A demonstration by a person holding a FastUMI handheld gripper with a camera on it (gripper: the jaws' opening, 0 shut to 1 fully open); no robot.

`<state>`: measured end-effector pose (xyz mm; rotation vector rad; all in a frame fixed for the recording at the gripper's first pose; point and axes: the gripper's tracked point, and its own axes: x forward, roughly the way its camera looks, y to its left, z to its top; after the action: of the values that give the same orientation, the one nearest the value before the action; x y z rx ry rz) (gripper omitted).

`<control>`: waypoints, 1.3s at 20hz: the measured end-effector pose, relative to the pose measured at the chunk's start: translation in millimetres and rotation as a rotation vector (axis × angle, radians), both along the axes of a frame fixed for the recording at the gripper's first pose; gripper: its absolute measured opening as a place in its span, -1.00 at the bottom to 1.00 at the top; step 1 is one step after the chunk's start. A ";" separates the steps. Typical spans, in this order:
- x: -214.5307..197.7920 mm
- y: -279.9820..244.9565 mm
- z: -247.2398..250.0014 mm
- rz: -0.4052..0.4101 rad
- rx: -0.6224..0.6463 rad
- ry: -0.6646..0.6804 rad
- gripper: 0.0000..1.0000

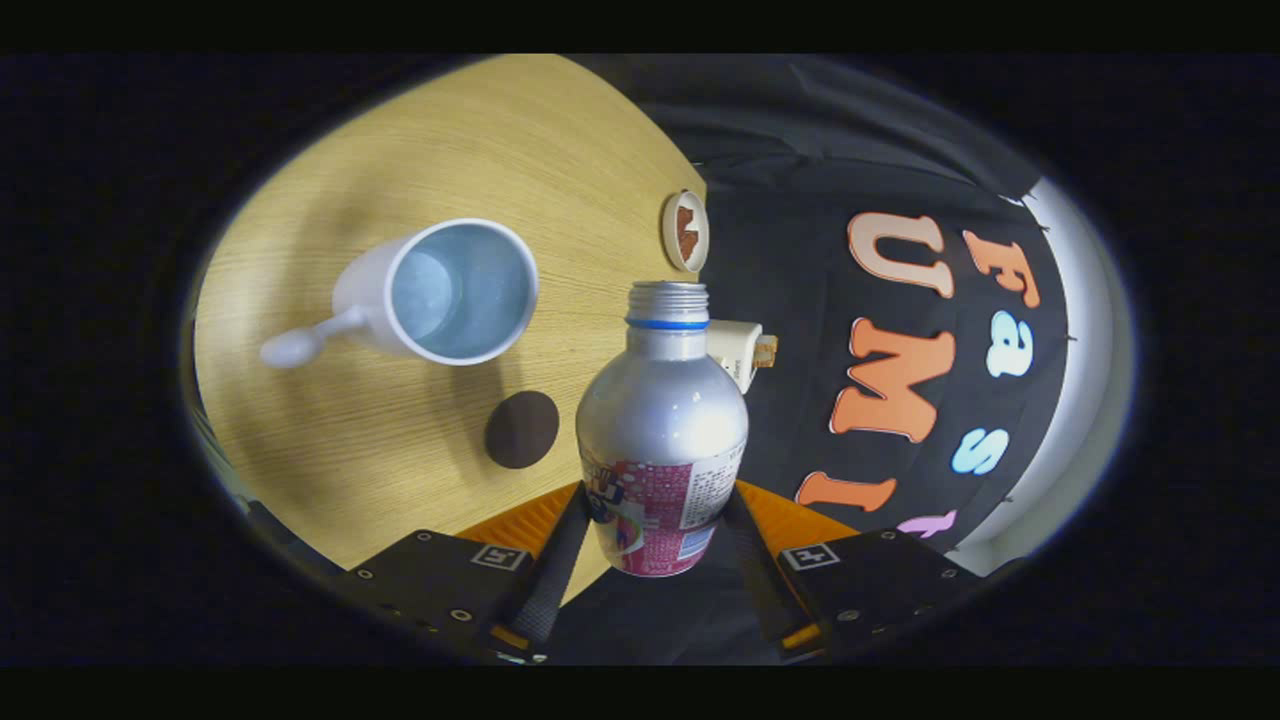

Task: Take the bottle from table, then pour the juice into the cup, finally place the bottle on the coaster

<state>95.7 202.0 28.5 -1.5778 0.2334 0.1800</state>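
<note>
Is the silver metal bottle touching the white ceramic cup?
Apart. In the gripper view, bare wooden table lies between the silver bottle, held between the gripper fingers, and the white cup.

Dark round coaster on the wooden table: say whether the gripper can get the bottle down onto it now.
Probably yes: the gripper grips the silver bottle, and the dark round coaster lies bare, apart from the white cup.

One bottle [661,430], uncapped, clamped between the two fingers [556,560] of one claw [655,545]; one white cup [440,292]; one dark round coaster [521,429]; one pale round disc [685,231] at the rim of one wooden tabletop [400,170]; one white plug-like object [738,350]
</note>
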 end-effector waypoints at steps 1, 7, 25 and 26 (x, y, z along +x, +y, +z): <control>-0.7 -2.2 0.2 -0.011 0.038 0.008 0.55; -1.9 -15.3 0.8 -0.048 0.244 0.026 0.55; 39.3 -43.7 -11.7 -0.082 1.132 0.117 0.54; 43.6 -42.2 -16.4 -0.085 1.183 0.134 0.55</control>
<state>139.3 159.8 12.1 -0.3814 0.2301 0.2870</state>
